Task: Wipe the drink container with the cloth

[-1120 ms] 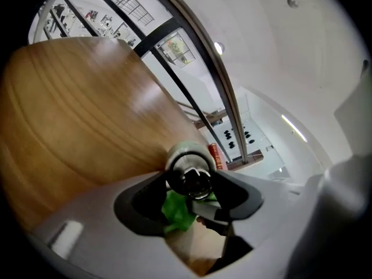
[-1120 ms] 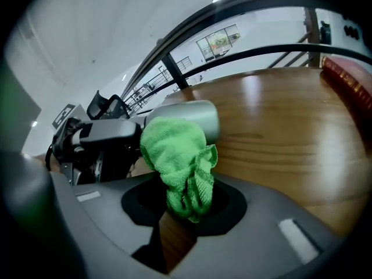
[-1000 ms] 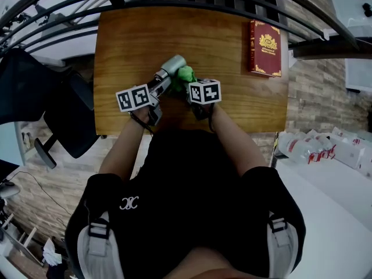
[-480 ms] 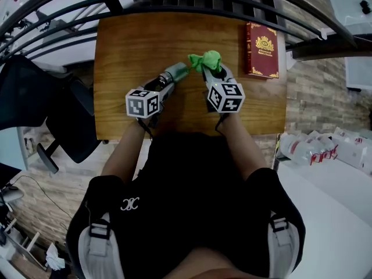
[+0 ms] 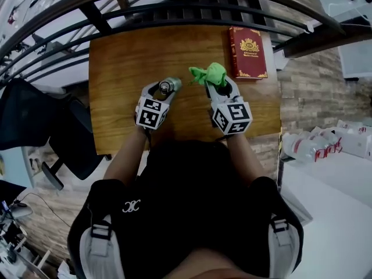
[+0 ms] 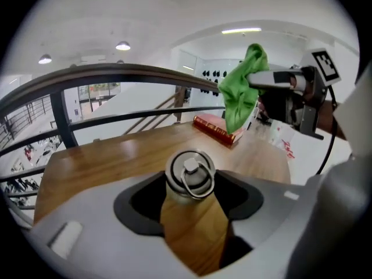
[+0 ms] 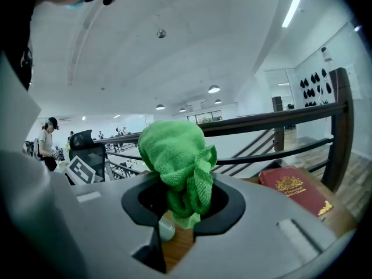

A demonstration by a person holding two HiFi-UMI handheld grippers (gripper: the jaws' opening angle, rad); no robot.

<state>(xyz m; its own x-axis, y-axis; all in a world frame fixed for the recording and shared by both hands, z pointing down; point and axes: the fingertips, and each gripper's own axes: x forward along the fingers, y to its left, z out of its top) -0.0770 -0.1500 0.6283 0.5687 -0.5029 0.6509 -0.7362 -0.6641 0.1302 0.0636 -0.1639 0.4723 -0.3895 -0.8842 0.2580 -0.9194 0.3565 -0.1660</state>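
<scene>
left gripper (image 5: 166, 90) clamps the drink container (image 6: 189, 172) steady; right gripper (image 7: 185, 207), pinching the cloth (image 7: 174, 156) just right of it, should press cloth against its side.

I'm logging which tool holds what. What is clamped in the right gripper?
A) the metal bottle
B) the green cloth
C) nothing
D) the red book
B: the right gripper view shows the green cloth bunched between the jaws of the right gripper, while the metal bottle sits in the left gripper and the red book lies on the table.
</scene>
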